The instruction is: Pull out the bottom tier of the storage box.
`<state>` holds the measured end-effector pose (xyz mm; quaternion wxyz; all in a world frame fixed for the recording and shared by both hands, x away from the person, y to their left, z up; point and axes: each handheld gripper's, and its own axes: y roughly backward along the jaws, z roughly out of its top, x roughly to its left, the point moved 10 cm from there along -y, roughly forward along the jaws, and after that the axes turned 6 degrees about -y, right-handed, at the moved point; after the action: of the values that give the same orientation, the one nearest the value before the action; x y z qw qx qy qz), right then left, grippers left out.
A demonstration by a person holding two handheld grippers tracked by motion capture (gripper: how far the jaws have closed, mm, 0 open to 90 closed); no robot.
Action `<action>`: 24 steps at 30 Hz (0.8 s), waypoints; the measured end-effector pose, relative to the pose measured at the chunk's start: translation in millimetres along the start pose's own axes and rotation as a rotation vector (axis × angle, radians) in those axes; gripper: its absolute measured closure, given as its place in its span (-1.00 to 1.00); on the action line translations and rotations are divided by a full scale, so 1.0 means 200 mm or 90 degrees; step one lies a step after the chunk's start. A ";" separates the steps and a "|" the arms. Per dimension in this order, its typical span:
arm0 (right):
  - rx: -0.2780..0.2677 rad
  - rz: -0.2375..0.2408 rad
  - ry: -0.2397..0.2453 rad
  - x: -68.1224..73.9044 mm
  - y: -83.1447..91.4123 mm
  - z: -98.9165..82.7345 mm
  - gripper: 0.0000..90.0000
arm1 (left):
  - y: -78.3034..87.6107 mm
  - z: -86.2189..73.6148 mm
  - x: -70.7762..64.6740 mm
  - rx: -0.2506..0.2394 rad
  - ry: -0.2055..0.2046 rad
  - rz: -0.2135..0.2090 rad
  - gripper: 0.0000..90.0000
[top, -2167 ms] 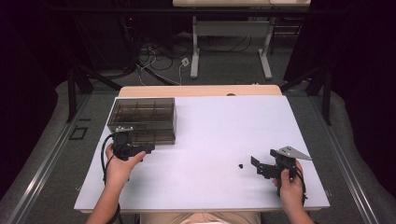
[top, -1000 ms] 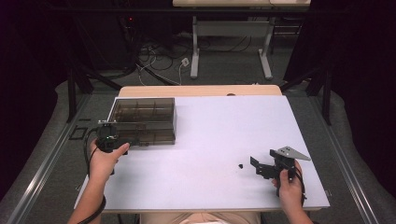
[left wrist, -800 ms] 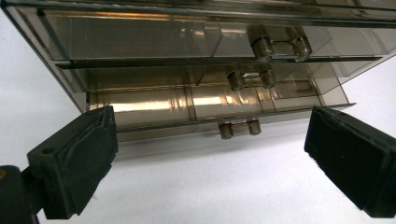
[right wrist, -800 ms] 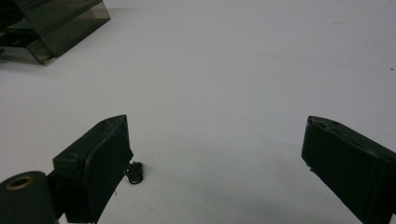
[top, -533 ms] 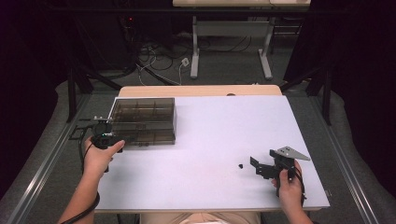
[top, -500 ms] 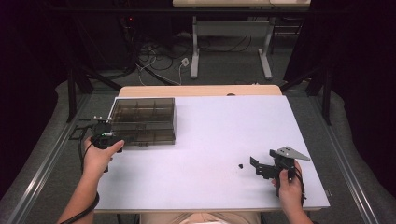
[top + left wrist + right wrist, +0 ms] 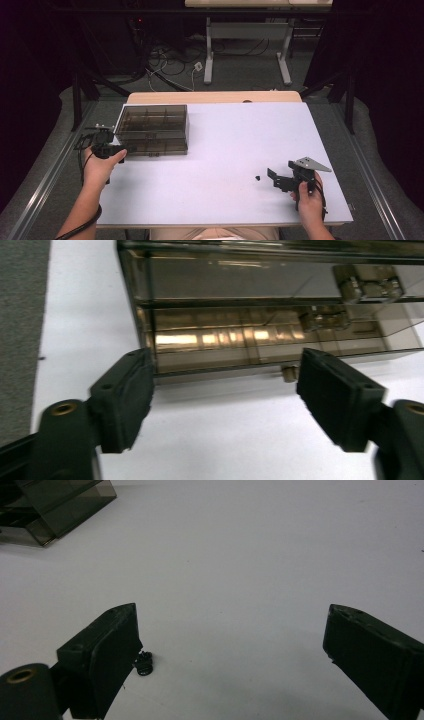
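A smoky transparent compartment box (image 7: 152, 129) with its lid down sits at the table's back left. My left gripper (image 7: 118, 148) is at the box's near-left corner, pointing at it. In the left gripper view the box's front wall (image 7: 240, 340) stands just beyond the pads (image 7: 127, 395), and a small latch (image 7: 287, 372) shows between them. The left gripper (image 7: 225, 395) has just been closing its jaws; they are still apart and press on nothing. My right gripper (image 7: 276, 180) rests open at the front right. A tiny black part (image 7: 144, 662) lies by its left jaw tip, also visible as the black part (image 7: 258, 177).
The white tabletop (image 7: 235, 145) stretches bare between the box and the right gripper. The left table edge (image 7: 107, 175) runs close beside my left hand. Grey floor, cables and another table's legs (image 7: 210, 60) lie beyond the far edge.
My left gripper has moved left along the box's front to its near-left corner. The right gripper and the small black part have stayed put.
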<state>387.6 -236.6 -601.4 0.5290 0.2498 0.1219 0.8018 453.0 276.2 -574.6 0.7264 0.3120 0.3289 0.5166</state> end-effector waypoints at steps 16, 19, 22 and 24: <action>0.004 -0.001 0.002 0.00 0.00 -0.01 -0.83 | -0.03 0.00 0.07 0.027 0.018 0.002 0.02; 0.004 0.000 0.002 0.00 0.00 -0.01 -0.83 | -0.03 0.01 0.08 0.033 0.017 0.003 0.08; 0.004 0.000 0.002 0.00 0.00 -0.01 -0.83 | -0.02 0.01 0.08 0.036 0.025 0.001 0.21; 0.004 0.001 0.008 0.00 0.00 0.00 -0.83 | -0.03 0.02 0.09 0.025 0.031 0.006 0.25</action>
<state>387.9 -236.7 -602.7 0.5271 0.2466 0.1276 0.8032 463.8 290.9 -579.9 0.7093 0.3153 0.3548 0.5211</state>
